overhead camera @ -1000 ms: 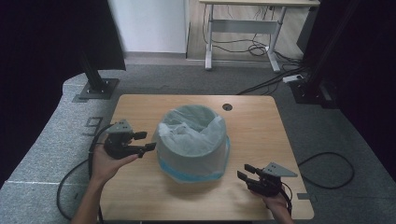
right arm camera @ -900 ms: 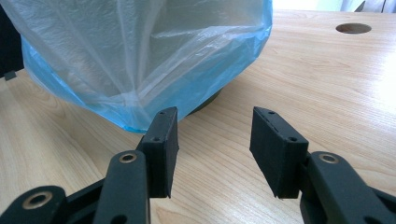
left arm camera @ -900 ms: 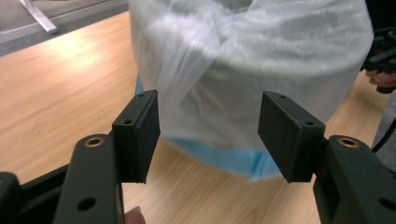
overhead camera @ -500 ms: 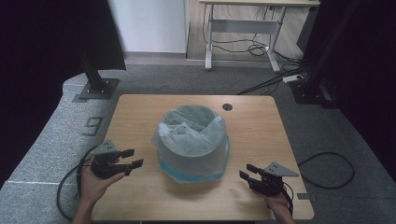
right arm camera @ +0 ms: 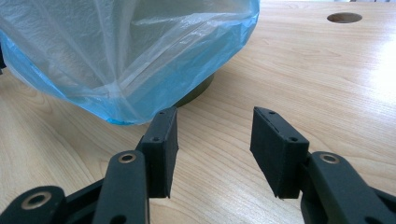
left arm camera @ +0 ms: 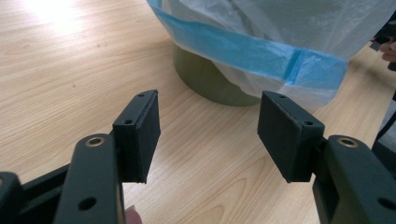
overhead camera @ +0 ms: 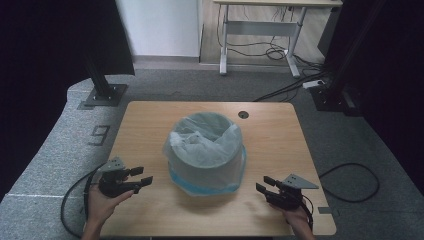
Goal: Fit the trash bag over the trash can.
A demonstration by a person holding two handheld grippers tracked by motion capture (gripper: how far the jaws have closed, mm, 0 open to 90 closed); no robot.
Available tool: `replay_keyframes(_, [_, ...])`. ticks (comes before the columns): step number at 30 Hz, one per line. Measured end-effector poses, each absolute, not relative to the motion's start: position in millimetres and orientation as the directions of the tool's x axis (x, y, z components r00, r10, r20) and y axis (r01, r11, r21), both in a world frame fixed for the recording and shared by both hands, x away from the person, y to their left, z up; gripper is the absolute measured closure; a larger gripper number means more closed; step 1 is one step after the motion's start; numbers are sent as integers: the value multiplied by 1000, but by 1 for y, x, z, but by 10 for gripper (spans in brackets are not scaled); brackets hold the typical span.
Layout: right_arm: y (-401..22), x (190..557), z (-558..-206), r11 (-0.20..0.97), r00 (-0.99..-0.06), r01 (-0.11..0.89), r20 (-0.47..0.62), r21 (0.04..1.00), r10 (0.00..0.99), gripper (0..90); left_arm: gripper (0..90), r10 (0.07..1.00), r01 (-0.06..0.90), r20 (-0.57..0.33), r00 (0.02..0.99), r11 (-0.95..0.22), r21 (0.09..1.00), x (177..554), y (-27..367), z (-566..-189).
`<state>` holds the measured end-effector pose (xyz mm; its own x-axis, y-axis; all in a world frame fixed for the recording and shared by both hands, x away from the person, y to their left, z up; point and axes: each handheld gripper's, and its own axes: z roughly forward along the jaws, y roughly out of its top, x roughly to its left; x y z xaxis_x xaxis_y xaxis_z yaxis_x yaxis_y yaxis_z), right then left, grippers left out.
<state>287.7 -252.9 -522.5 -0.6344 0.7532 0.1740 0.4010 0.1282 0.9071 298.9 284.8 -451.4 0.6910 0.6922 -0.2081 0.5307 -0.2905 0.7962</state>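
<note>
A round olive-green bin stands in the middle of the wooden table, lined with a translucent bag whose blue hem hangs down its outside. My left gripper rests low at the front left of the table, open and empty, its jaws pointing at the bin's base. My right gripper sits at the front right, open too, with bare wood between its pads. The bag bulges just ahead of it.
A cable hole is in the table behind the bin. Black stand bases rest on the grey floor beyond the table, and a white desk frame with loose cables lies farther back.
My left gripper has drawn back from beside the bin toward the front left corner and come down near the tabletop. The right gripper has stayed put.
</note>
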Motion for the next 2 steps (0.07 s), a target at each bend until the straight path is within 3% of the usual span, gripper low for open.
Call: replay_keyframes(2, [-254,288,-522,126,-632,401,175,907,755,503,388,692,530,-210,691,-287,798,299,284,-452])
